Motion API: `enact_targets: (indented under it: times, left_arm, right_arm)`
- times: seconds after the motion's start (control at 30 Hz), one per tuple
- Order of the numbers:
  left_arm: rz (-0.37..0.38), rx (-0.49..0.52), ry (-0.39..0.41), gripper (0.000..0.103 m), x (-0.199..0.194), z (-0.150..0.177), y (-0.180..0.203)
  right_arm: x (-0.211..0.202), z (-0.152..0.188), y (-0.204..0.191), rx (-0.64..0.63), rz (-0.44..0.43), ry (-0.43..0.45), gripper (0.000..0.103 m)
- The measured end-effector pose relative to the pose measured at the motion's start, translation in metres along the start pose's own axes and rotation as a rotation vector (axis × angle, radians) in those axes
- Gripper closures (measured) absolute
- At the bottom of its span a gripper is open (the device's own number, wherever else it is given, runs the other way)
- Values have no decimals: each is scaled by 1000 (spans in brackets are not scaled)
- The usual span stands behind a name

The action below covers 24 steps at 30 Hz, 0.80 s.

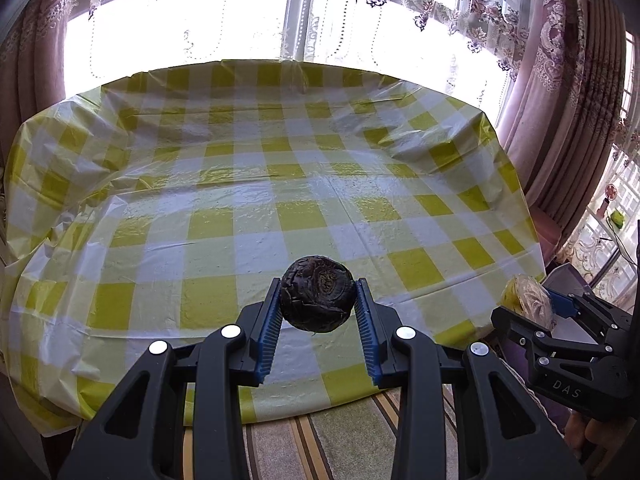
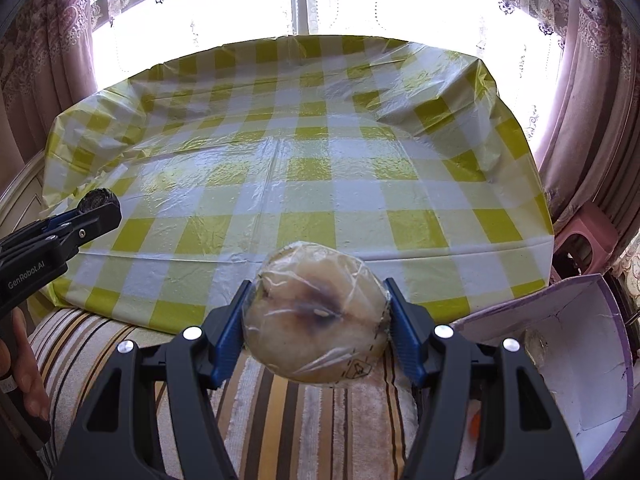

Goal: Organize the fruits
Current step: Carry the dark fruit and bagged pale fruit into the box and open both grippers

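My left gripper point(image 1: 318, 292) is shut on a dark, wrinkled round fruit point(image 1: 317, 293) and holds it above the near edge of the table; it also shows in the right wrist view point(image 2: 98, 200) at the left. My right gripper point(image 2: 318, 300) is shut on a pale yellow fruit wrapped in clear plastic point(image 2: 316, 316), held over the striped cushion just short of the table. In the left wrist view that wrapped fruit point(image 1: 528, 298) and the right gripper point(image 1: 532, 300) are at the right, beyond the table's corner.
The table wears a yellow-and-white checked plastic cloth point(image 1: 280, 184), creased and raised at the back and sides. A striped cushion point(image 2: 312, 420) lies in front of it. An open lilac box point(image 2: 580, 340) stands at the right. Curtains and bright windows are behind.
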State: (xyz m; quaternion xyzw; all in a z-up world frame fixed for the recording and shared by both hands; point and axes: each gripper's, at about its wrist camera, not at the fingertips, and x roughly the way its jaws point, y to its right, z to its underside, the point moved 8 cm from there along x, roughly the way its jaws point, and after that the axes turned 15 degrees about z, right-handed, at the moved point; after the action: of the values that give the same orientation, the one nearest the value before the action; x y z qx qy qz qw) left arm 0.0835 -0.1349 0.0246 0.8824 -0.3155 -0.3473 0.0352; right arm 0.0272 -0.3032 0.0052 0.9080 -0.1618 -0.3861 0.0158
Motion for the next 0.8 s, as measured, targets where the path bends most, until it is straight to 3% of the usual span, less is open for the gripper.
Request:
enact_targets:
  times: [0.37,0.8]
  left_arm:
    - [47,59,-43,70,17,8,42]
    - [142,170,-124,70,54,24,115]
  right_arm:
    - [-11,3,73,61,93,24,39]
    - [4,45,202,209,275,-42,39]
